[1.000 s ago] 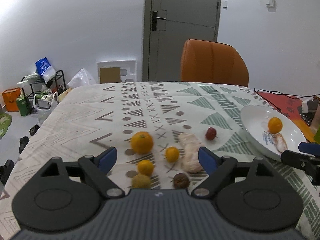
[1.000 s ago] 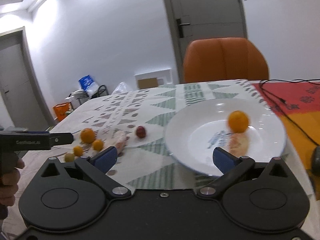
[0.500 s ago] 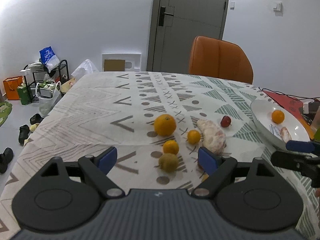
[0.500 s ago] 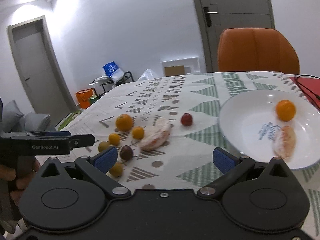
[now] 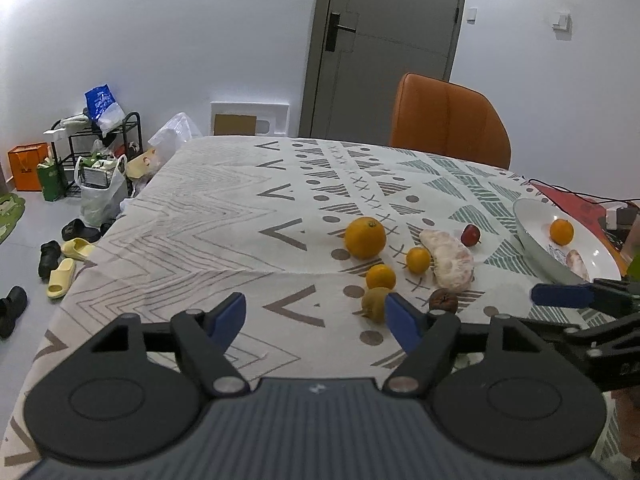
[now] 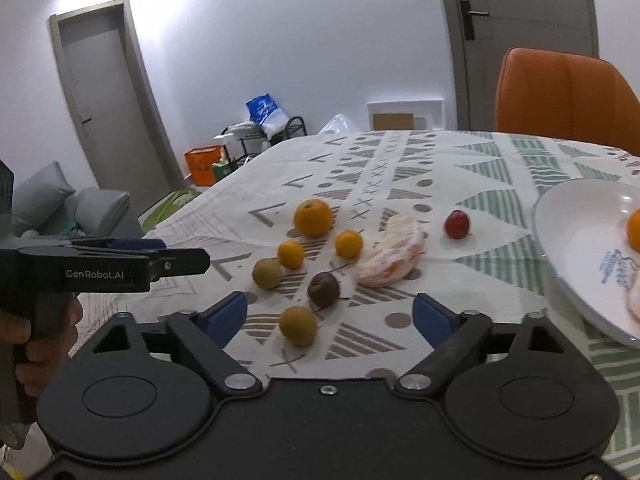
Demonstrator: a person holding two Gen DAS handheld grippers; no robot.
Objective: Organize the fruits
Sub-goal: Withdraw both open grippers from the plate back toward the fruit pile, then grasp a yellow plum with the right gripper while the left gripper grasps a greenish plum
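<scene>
Both the left tongs (image 5: 316, 314) and the right tongs (image 6: 330, 316) gape wide and empty above the table (image 5: 200, 216). Loose fruits (image 6: 314, 218) cluster mid-table; the white plate (image 6: 576, 236) near the right edge holds an orange (image 5: 561, 231).

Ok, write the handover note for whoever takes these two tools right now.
Left tool: open, empty, above the near table edge.
Right tool: open, empty, facing the loose fruit.
On the white plate: one small orange and a peeled citrus piece.
On the tablecloth: big orange, two small oranges, two yellow-green fruits, dark brown fruit, peeled citrus, red fruit.
Left to do: presumably move those eight to the plate.
</scene>
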